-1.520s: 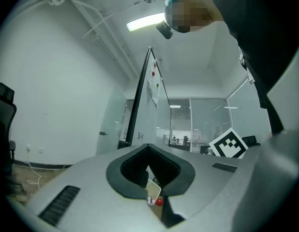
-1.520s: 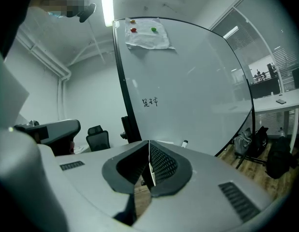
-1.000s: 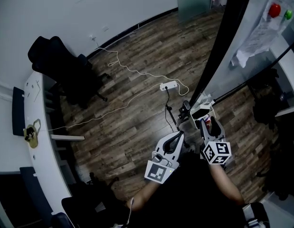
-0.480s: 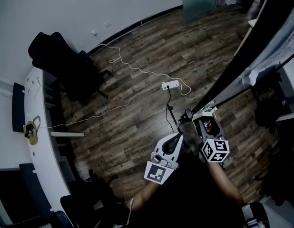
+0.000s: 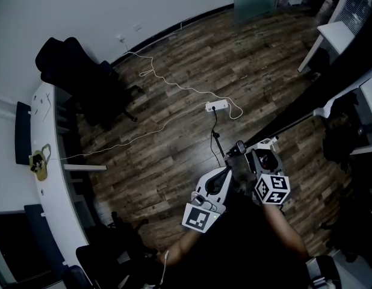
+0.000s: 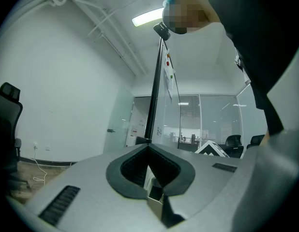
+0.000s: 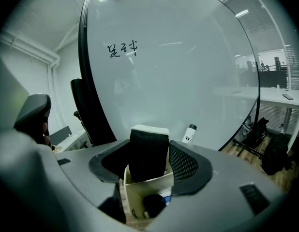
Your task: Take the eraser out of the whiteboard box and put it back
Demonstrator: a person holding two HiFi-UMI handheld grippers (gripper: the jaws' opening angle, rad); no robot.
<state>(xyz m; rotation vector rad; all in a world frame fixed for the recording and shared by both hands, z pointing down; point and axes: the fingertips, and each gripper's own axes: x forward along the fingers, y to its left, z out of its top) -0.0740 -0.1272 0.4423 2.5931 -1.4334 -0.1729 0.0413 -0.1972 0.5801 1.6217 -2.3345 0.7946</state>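
Whiteboard (image 7: 178,71) behind, right hand-held gripper (image 7: 148,162), jaws just opened, straddles the eraser (image 7: 148,146) in its whiteboard box (image 7: 145,187); best withdrawn straight toward 6 o'clock.

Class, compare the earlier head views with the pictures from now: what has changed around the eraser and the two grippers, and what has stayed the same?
The right gripper has just been opening its fingers, letting go of the eraser, which stands upright in the whiteboard box between them. The left gripper stayed shut and empty beside it.
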